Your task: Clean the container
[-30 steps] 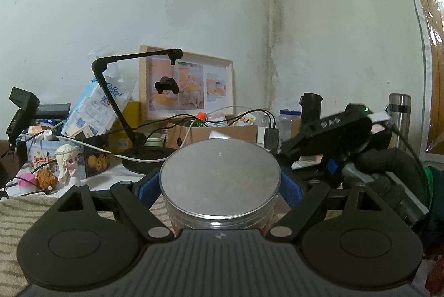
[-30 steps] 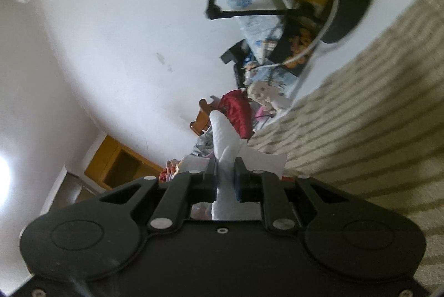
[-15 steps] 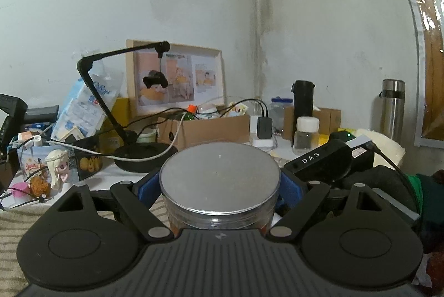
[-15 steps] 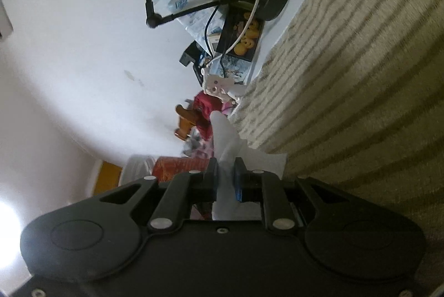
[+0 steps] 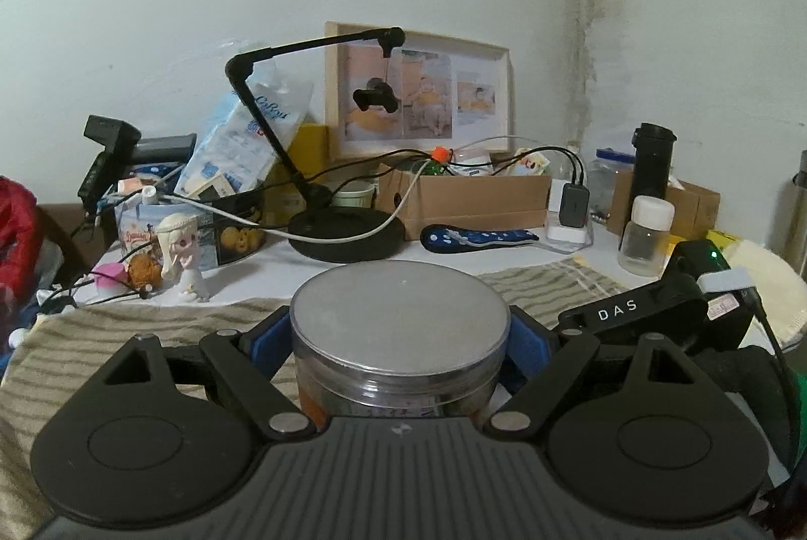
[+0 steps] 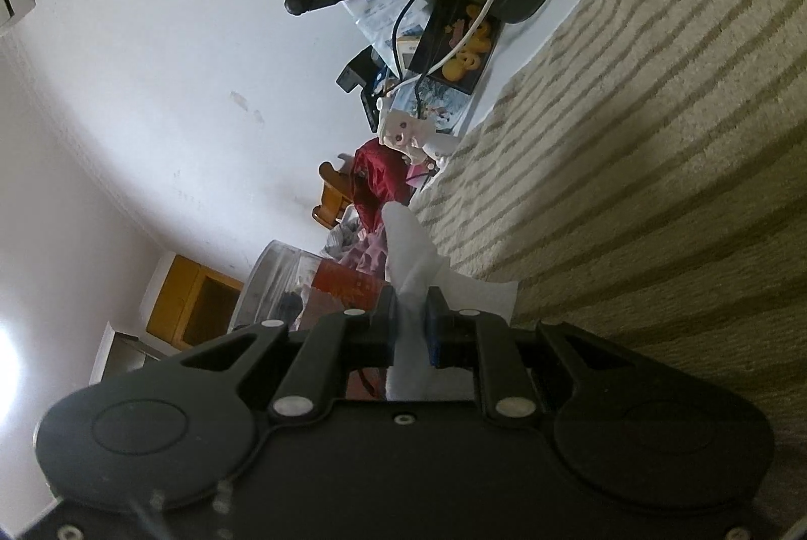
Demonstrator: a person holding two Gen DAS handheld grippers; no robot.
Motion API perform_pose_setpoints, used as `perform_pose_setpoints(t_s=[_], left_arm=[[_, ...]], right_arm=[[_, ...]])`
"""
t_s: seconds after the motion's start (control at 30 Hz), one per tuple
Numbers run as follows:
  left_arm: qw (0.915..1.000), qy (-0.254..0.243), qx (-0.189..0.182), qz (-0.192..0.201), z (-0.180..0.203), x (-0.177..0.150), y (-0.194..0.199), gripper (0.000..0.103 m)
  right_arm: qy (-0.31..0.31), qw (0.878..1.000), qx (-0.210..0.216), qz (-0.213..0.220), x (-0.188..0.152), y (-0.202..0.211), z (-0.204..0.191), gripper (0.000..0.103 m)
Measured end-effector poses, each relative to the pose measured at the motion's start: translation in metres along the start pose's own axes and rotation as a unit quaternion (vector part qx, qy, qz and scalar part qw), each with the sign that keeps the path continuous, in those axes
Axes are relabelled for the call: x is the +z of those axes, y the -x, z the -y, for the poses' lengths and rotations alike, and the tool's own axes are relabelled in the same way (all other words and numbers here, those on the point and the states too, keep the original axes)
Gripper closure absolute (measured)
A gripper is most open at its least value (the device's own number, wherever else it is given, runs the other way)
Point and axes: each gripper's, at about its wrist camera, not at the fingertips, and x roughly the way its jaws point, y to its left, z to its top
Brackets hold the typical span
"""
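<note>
My left gripper [image 5: 398, 333] is shut on a clear plastic container [image 5: 398, 368] with a flat silver lid [image 5: 398, 313]; blue finger pads [image 5: 265, 338] press its sides. It is held above the striped towel [image 5: 151, 323]. My right gripper [image 6: 409, 318] is shut on a white tissue [image 6: 406, 257] that sticks out past the fingertips. The right wrist view is rolled sideways; the container [image 6: 297, 283] shows there to the left of the tissue, with a red label. The right gripper's black body [image 5: 655, 303] shows at the right of the left wrist view.
A cluttered desk lies behind: black lamp stand [image 5: 348, 232], cardboard box [image 5: 469, 192], framed pictures [image 5: 418, 91], doll figurine [image 5: 181, 252], small jar [image 5: 645, 235], black flask [image 5: 653, 162]. The striped towel [image 6: 655, 136] covers the near desk.
The left gripper has tilted down and turned right with the container; the desk shows more. The right gripper has swung toward the container, which has now come into its view.
</note>
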Motion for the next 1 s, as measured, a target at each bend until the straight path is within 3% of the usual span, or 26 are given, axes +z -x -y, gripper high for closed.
perform_pose_setpoints(t_s=[0.07, 0.17, 0.2, 0.27, 0.33, 0.57, 0.7, 0.83, 0.87, 0.93, 1.0], left_arm=[[0.9963, -0.07, -0.05, -0.005, -0.006, 0.004, 0.001, 0.017], [0.9823, -0.14, -0.123, -0.018, -0.025, 0.011, -0.005, 0.017], [0.9777, -0.151, -0.144, -0.024, -0.032, 0.013, -0.01, 0.017], [0.9767, -0.137, -0.16, -0.042, -0.043, 0.019, -0.016, 0.017], [0.9805, -0.122, -0.146, -0.048, -0.044, 0.02, -0.017, 0.016], [0.9984, -0.032, -0.026, -0.037, -0.019, 0.01, -0.009, 0.015], [0.9986, 0.031, 0.033, -0.027, -0.009, 0.007, -0.002, 0.015], [0.9912, 0.094, 0.093, -0.016, 0.001, 0.005, 0.004, 0.015], [0.9904, 0.096, 0.099, -0.014, 0.003, 0.005, 0.005, 0.015], [0.9963, 0.039, 0.075, -0.013, 0.002, 0.004, 0.003, 0.015], [0.9997, -0.008, 0.019, -0.015, -0.009, 0.003, 0.003, 0.016]], right_arm=[[-0.009, 1.0, 0.01, 0.003, 0.001, 0.002, 0.003, 0.09], [-0.023, 0.999, 0.027, 0.003, 0.003, 0.004, 0.006, 0.09], [-0.018, 1.0, 0.025, 0.003, 0.003, 0.004, 0.005, 0.09], [-0.008, 1.0, 0.022, 0.003, 0.002, 0.003, 0.002, 0.09], [0.003, 1.0, 0.017, 0.003, 0.0, 0.003, -0.001, 0.09], [0.029, 1.0, 0.007, -0.006, -0.001, 0.0, -0.007, 0.09], [0.042, 0.999, 0.002, -0.012, -0.002, -0.003, -0.009, 0.09], [0.055, 0.998, -0.004, -0.018, -0.003, -0.005, -0.012, 0.09], [0.058, 0.998, -0.005, -0.02, -0.003, -0.005, -0.013, 0.09], [0.065, 0.998, -0.008, -0.023, -0.004, -0.006, -0.014, 0.09], [0.044, 0.999, 0.012, -0.013, -0.001, -0.002, -0.009, 0.09]])
